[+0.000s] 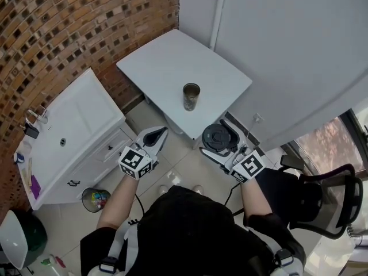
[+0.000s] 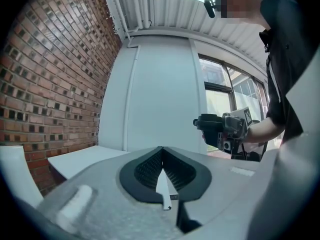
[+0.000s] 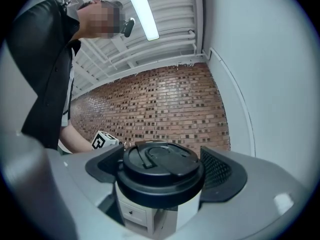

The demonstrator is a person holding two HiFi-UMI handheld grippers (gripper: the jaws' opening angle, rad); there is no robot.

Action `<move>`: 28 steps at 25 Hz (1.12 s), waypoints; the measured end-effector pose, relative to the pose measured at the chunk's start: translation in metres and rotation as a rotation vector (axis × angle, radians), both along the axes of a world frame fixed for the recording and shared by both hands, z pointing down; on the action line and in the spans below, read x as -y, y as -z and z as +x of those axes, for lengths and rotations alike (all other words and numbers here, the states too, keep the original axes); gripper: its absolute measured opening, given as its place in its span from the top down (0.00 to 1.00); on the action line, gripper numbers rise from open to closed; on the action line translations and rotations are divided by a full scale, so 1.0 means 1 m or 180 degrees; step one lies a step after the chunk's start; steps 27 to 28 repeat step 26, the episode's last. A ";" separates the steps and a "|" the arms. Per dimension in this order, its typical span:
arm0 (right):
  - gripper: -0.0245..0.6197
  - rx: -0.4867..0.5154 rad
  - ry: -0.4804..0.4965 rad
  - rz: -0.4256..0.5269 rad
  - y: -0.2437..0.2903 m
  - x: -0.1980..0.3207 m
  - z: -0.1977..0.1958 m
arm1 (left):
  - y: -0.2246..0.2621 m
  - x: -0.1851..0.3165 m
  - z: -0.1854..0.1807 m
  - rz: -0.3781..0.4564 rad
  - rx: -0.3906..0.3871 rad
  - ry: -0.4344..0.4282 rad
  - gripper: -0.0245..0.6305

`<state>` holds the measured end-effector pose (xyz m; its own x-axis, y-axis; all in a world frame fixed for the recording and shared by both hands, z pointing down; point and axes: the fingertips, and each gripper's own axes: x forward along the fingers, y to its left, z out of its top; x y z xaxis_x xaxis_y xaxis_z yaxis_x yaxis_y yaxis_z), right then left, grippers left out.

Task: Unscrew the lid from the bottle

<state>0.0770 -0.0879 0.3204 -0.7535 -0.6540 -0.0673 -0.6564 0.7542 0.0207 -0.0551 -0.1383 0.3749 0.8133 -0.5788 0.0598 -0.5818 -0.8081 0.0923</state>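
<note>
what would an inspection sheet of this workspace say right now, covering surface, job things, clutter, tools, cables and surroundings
surface: white table, square, set in the wall corner
job's things: bottle upright near the table's front edge, top open; black lid off it, held clear of the table
clutter: nothing seen on the table beside the bottle; small items on the cabinet
grippers: left tool shut, empty; right tool shut on the lid
cables: dark cable trails from the right tool toward the person
surroundings: brick wall, bin on the floor, office chair, wall socket
</note>
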 end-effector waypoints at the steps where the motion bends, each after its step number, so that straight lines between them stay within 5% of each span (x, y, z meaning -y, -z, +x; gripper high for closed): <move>1: 0.23 -0.0016 -0.0001 0.0015 0.000 0.001 -0.002 | 0.001 0.001 0.000 0.0007 -0.0016 -0.0021 0.96; 28: 0.23 -0.0070 0.0013 0.0071 0.005 0.017 -0.018 | 0.001 0.014 -0.012 -0.0040 -0.0158 -0.0071 0.96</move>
